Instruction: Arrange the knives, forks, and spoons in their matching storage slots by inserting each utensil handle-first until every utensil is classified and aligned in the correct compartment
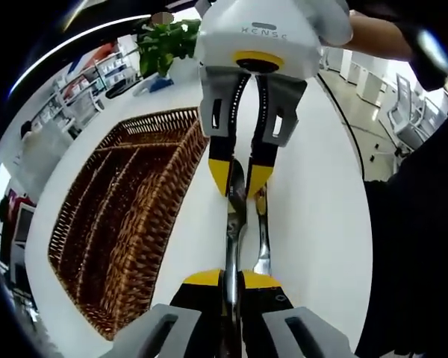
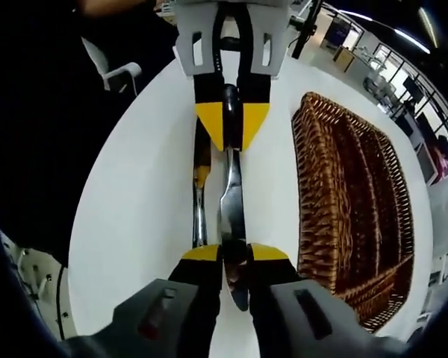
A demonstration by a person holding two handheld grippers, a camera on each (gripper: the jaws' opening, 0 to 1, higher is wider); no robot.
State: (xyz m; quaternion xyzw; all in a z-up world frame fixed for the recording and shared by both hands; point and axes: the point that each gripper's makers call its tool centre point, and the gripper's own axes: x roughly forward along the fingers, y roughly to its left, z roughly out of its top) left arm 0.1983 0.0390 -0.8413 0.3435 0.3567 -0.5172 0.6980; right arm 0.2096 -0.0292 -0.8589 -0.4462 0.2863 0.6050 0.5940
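Note:
A knife [image 2: 231, 195] with a dark handle hangs above the white table, held at both ends. My right gripper [image 2: 235, 255] is shut on its blade end, which pokes back between the jaws. My left gripper [image 2: 231, 125] faces it from the top of the right gripper view, shut on the dark handle. In the left gripper view the same knife [image 1: 234, 227] runs from my left gripper [image 1: 232, 280] up to my right gripper [image 1: 239, 179]. A second metal utensil [image 1: 263, 240] lies flat on the table beside it [image 2: 199, 195]. The brown wicker tray [image 1: 119, 216] with long slots lies alongside [image 2: 358, 186].
The round white table [image 1: 313, 209] has bare room around the utensils [image 2: 134, 209]. A green plant [image 1: 168, 41] stands past the tray's far end. A white chair [image 2: 123, 74] stands off the table's edge. A person's dark sleeve [image 1: 425, 224] is close on the right.

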